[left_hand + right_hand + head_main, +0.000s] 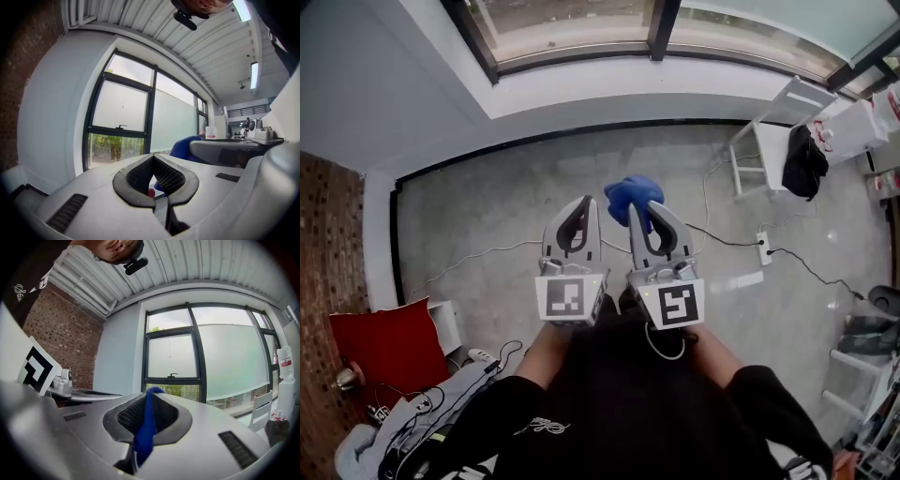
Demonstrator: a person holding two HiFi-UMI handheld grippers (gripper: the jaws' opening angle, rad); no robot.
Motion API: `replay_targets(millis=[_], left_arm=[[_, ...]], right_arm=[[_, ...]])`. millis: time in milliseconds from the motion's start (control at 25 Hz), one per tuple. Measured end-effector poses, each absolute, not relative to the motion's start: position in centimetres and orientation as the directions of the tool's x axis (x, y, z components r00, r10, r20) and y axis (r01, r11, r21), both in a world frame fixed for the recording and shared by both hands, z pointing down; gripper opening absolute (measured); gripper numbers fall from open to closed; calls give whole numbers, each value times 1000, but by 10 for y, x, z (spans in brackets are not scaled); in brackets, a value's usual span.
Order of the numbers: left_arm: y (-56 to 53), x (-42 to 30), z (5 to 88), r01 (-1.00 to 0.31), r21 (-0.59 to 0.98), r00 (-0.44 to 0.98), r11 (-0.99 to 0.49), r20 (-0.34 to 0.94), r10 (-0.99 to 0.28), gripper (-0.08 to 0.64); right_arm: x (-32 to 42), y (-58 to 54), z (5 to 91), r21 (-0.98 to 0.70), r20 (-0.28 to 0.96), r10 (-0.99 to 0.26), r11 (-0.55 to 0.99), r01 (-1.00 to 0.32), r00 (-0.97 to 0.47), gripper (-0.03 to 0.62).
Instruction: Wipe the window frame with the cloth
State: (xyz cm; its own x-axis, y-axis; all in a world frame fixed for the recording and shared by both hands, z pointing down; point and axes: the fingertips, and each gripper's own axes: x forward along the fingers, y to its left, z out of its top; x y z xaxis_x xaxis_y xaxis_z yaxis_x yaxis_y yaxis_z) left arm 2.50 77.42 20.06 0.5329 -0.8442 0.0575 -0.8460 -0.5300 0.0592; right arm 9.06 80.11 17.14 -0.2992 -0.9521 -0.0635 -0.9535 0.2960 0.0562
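Right gripper view showed the right gripper (151, 394), jaws clenched on a crumpled blue fabric cloth (145, 427), the dark window frame (201, 362) well beyond them; the left gripper (153, 158) had its jaws pressed together, empty.

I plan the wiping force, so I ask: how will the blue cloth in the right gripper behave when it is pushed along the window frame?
Probably floppy: the blue cloth squeezes into a thin strip between the right gripper's fingers and bunches loosely beyond them. It looks light, so it likely folds under pressure rather than pushing back.
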Motion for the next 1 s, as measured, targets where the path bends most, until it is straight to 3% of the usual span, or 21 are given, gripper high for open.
replay_targets(millis=[560, 1000], left_arm=[[755, -26, 229, -863, 69, 505, -500, 127, -854, 4], [619, -6, 216, -890, -30, 450, -455, 112, -886, 5]], right_arm=[[60, 777, 202, 34, 28, -957, 290, -956, -289, 21], [61, 631, 189, 8, -52, -911, 409, -912, -409, 21]])
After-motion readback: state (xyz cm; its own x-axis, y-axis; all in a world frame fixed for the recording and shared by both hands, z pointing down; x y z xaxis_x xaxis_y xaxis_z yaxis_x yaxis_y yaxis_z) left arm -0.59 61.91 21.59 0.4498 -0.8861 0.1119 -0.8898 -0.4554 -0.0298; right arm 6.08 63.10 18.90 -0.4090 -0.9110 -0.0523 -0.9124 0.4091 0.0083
